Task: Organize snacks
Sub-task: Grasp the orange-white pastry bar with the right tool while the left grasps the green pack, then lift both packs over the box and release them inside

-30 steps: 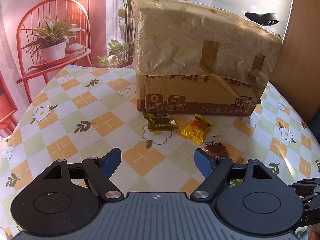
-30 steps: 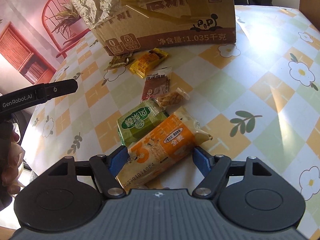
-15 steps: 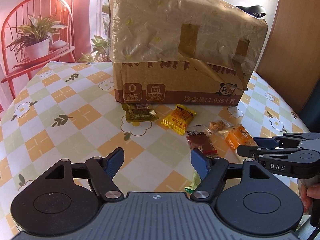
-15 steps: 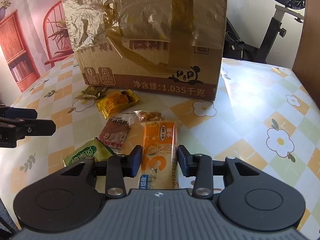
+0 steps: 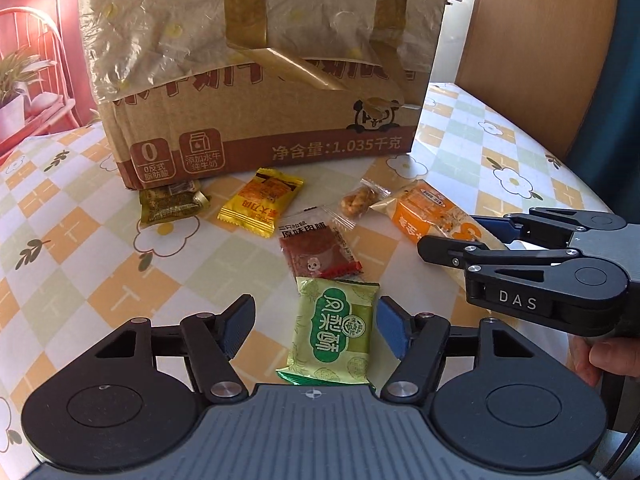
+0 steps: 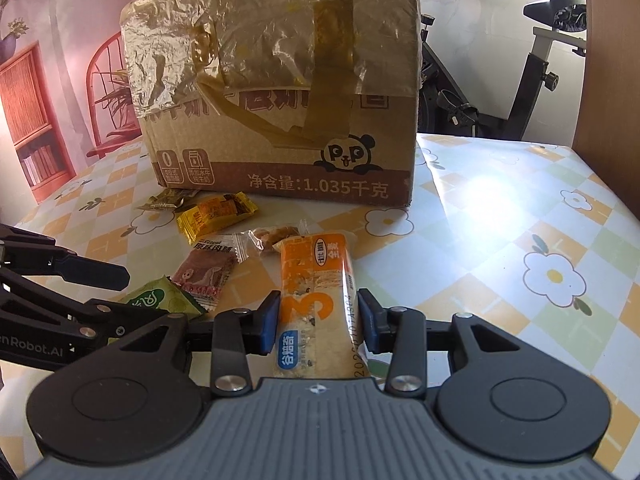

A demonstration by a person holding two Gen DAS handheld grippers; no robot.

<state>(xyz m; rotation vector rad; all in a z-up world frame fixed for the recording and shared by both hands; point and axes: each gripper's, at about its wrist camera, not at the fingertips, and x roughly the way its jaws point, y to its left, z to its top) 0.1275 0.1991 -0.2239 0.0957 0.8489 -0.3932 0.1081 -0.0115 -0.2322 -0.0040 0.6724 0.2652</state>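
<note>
the cardboard box [image 5: 260, 80] top is cut off in the left view. its crinkled film [image 6: 272, 36] hides part of the print. the green packet [image 6: 160, 300] sits half behind the left gripper [image 6: 100, 292].

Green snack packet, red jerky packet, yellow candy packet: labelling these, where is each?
Green snack packet [image 5: 334, 334], left wrist view, printed centre.
Red jerky packet [image 5: 318, 254], left wrist view, red middle.
Yellow candy packet [image 5: 262, 200], left wrist view, front face.

Cardboard box [image 5: 256, 92] blocks ahead, bare tablecloth [image 6: 500, 240] rightward — open passage
</note>
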